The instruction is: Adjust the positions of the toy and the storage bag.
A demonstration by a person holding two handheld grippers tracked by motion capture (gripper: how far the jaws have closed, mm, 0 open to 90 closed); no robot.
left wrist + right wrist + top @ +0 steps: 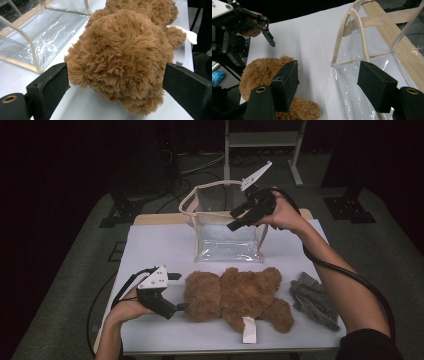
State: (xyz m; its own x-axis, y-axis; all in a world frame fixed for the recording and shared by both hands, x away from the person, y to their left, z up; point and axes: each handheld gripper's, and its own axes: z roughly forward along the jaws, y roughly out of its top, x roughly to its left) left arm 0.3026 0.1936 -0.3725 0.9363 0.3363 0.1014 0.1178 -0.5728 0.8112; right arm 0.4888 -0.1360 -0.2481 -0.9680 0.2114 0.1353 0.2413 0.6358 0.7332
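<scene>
A brown teddy bear (pixel 235 297) lies on the white table (pixel 160 245), head to the left, with a white tag (pixel 248 330) at its lower edge. My left gripper (pixel 178 291) is open, its jaws either side of the bear's head (pixel 125 57) without pressing it. A clear plastic bag (pixel 225 242) with beige trim stands open behind the bear. Held above the bag's front right rim, my right gripper (pixel 231 220) is open and points down to the left. In the right gripper view the bag's rim (pixel 362 50) runs between the spread jaws, untouched.
A crumpled grey cloth (pixel 314 299) lies to the right of the bear, near the person's right forearm. A wooden strip (pixel 155 218) edges the table's far side. Beyond it are dark floor and a metal stand (pixel 260 142).
</scene>
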